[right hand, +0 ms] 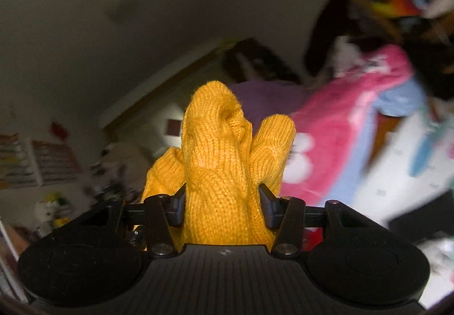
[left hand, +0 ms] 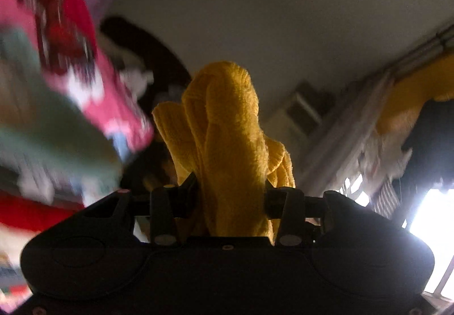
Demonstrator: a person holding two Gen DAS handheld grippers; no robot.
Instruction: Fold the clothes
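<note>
Yellow knit sweater (left hand: 227, 128) bunched up, raised against the ceiling, pinched in both tongs. We see the left gripper (left hand: 231, 190) clamped on a thick fold, jaws partway apart with cloth filling the gap. Right gripper (right hand: 222, 201) likewise squeezes a cable-knit bunch (right hand: 218, 150). Behind it, a blurred pink garment (right hand: 334, 128) and other mixed clothes (left hand: 56, 88); bright window (left hand: 437, 230) at right.

home bedroom, heaped clothes (right hand: 349, 128), wall posters (right hand: 54, 162)
</note>
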